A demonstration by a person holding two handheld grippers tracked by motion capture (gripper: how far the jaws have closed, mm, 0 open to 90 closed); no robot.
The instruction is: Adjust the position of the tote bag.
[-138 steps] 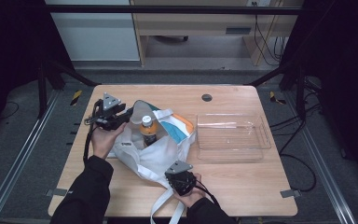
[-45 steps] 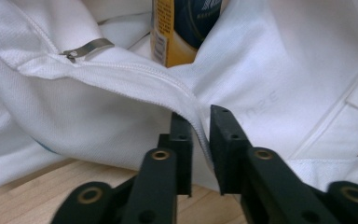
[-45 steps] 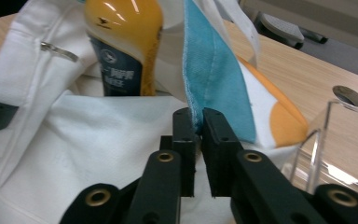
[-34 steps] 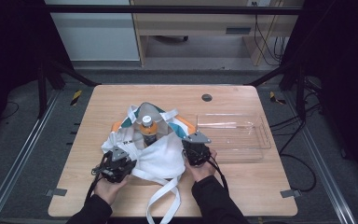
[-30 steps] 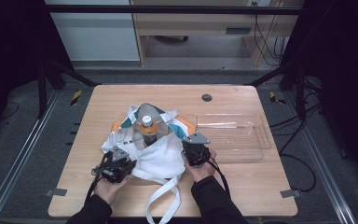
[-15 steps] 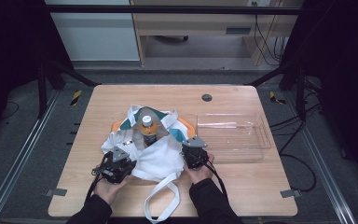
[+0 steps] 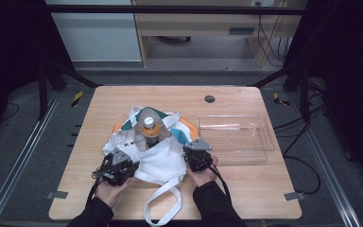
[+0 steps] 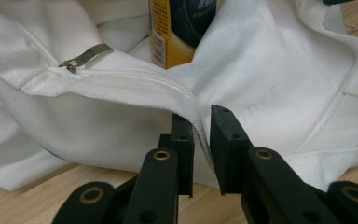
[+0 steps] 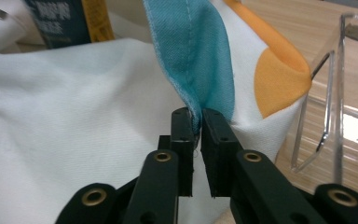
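Note:
A white cloth bag (image 7: 158,158) with teal and orange panels lies in the middle of the table, an orange-capped bottle (image 7: 149,128) standing in its mouth. My left gripper (image 7: 118,163) is at the bag's left near side, shut on the zippered white rim (image 8: 200,122). The zip pull (image 8: 84,55) lies to the left of it, with the bottle's label (image 8: 177,28) behind. My right gripper (image 7: 196,150) is at the bag's right side, shut on its teal edge (image 9: 193,60). An orange patch (image 9: 279,74) shows beside it.
A clear plastic tray (image 7: 236,137) sits right of the bag, its rim (image 9: 335,93) close to my right gripper. The bag's white strap (image 7: 163,203) loops toward the table's near edge. A dark round hole (image 7: 210,99) marks the tabletop at the back.
Both grippers, holding the bag's edges, have moved slightly away from the person, and the bag's opening has spread wider around the bottle. The strap loop has shifted.

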